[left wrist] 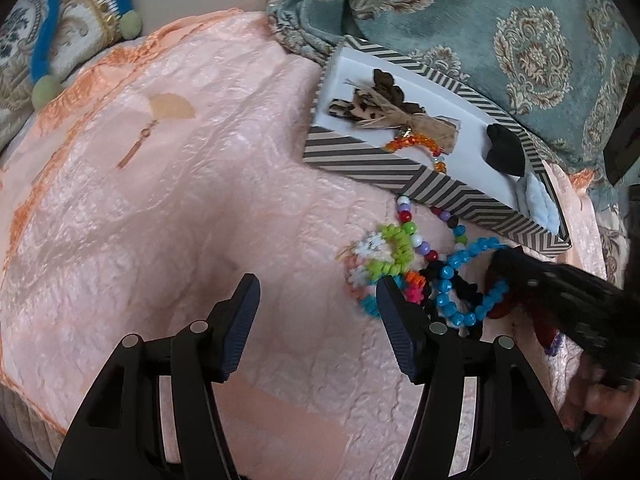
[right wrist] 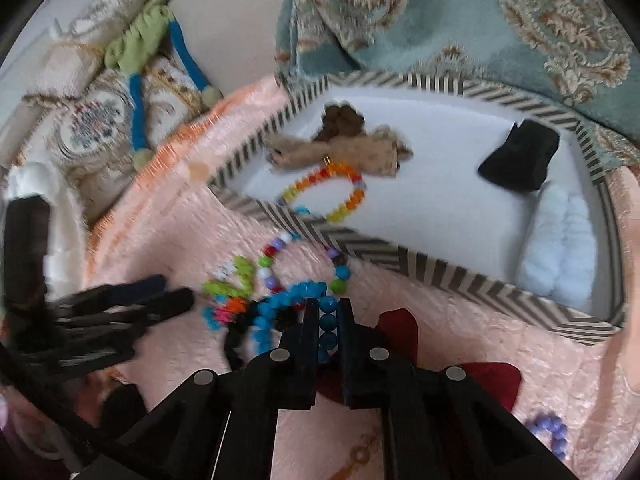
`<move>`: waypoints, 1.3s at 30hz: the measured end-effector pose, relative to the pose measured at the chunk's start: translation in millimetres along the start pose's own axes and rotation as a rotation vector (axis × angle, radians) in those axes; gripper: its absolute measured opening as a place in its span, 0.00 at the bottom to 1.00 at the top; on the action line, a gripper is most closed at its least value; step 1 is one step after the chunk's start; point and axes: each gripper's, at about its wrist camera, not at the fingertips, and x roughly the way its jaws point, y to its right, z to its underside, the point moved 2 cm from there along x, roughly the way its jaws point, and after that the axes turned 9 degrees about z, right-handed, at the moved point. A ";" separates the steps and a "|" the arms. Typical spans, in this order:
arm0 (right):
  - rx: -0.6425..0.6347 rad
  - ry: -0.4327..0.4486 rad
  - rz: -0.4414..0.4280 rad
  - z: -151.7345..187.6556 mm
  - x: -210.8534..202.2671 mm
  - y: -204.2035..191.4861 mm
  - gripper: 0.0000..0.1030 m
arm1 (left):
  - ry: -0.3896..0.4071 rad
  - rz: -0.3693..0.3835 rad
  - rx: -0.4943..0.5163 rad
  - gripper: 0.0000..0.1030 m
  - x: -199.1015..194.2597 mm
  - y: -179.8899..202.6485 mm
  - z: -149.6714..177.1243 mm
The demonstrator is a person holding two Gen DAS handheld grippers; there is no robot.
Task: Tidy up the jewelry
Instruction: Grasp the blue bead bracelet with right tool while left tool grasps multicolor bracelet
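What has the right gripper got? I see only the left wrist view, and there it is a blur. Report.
Observer: The right gripper is shut on the blue bead bracelet. A few of its beads sit between the gripper's fingers.
Operator: Now tell me how the orange bracelet lies. The box wall hides part of it here.
Observer: The orange bracelet lies as a full loop inside the striped box, just behind the near wall and next to the brown bow.
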 end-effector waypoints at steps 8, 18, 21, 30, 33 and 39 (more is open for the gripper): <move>0.029 0.092 -0.050 -6.3 -52.2 -1.1 0.08 | -0.020 0.023 0.050 0.37 23.1 11.9 -7.2; 0.046 0.160 -0.031 -8.7 -97.1 10.8 0.08 | -0.003 0.108 0.031 0.11 -7.5 18.2 -9.3; 0.047 0.175 -0.024 -9.1 -107.6 12.8 0.08 | 0.021 0.112 0.032 0.11 -25.8 19.7 -14.3; 0.044 0.209 -0.005 -12.1 -131.2 17.9 0.08 | 0.101 0.083 0.084 0.11 -71.0 39.5 -30.5; 0.045 0.218 0.006 -14.4 -136.6 20.9 0.08 | 0.118 0.075 0.109 0.11 -77.1 50.3 -35.7; 0.061 0.210 0.041 -18.6 -135.5 36.7 0.08 | 0.142 0.067 0.153 0.11 -75.7 78.5 -50.8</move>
